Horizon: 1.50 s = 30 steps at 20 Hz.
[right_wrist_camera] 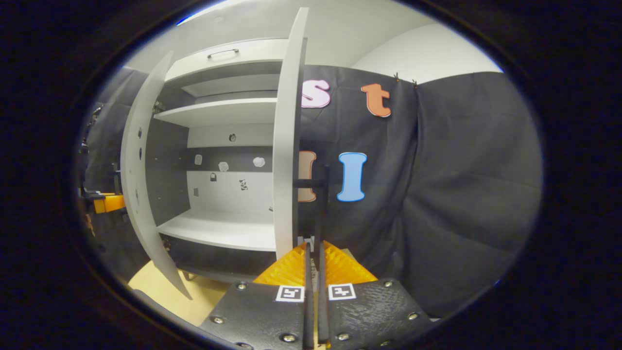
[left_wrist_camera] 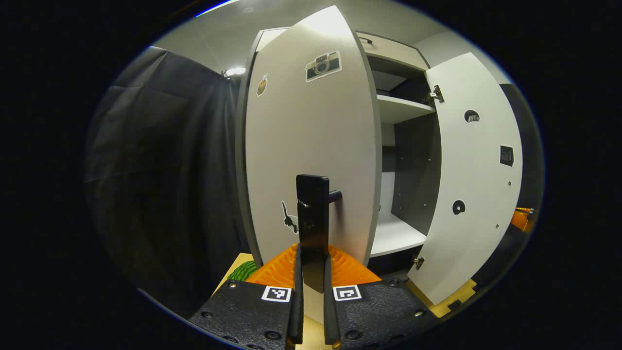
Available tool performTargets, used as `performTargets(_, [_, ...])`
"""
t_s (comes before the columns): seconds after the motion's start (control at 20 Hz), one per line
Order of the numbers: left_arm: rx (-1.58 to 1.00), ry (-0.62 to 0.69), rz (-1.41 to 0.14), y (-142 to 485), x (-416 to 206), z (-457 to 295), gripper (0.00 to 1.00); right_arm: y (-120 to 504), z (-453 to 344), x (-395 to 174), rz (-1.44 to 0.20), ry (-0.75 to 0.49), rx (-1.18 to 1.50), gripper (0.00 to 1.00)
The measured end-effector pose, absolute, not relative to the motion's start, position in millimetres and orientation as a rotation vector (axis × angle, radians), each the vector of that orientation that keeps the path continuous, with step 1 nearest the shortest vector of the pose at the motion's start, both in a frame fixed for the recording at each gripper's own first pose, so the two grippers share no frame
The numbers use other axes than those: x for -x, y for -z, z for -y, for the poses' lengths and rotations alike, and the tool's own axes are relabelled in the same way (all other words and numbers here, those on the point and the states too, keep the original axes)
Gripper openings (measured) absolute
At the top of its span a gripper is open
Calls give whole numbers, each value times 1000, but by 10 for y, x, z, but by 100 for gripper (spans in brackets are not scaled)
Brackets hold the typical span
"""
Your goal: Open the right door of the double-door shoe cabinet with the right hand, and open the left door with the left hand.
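Note:
The shoe cabinet [right_wrist_camera: 228, 58] stands with both doors swung out. In the left gripper view, the left door [left_wrist_camera: 311, 126] faces me with stickers on it, and my left gripper [left_wrist_camera: 312, 257] is shut on its black bar handle [left_wrist_camera: 311, 214]. The right door [left_wrist_camera: 471, 170] hangs wide open at the right, inner face showing. In the right gripper view, the right door [right_wrist_camera: 286, 146] is seen edge-on, and my right gripper [right_wrist_camera: 314, 248] is shut on its thin black handle [right_wrist_camera: 323, 204]. The left door [right_wrist_camera: 141, 184] curves out at the left, with the other gripper [right_wrist_camera: 109, 201] beyond it.
White shelves [right_wrist_camera: 218, 112] and a lower shelf [right_wrist_camera: 218, 228] sit bare inside, with small stickers on the back panel. A drawer front with a handle [right_wrist_camera: 222, 52] tops the cabinet. Black cloth wall [left_wrist_camera: 160, 170] hangs on both sides. Pale wooden floor [right_wrist_camera: 155, 282] lies below, with a green object [left_wrist_camera: 243, 270] beside the left door.

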<state>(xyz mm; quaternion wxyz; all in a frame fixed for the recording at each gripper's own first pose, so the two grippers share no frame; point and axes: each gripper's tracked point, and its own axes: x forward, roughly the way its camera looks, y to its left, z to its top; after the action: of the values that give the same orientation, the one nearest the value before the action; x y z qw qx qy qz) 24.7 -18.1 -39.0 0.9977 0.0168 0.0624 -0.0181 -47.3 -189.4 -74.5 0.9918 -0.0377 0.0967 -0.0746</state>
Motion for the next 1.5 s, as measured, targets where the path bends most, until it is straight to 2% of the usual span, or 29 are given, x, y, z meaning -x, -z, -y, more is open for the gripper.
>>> performTargets(0.55, [-42, -13, -122, 375, -120, -23, 17, 734, 1919, 442, -183, 160, 47, 4])
performTargets(1.2, [-74, -163, -121, 341, 111, -640, 1, 777, 1993, 427, -179, 163, -24, 4])
performTargets(1.5, [-87, -177, -118, 329, 124, -831, 0, 790, 1985, 449, -181, 164, -35, 4])
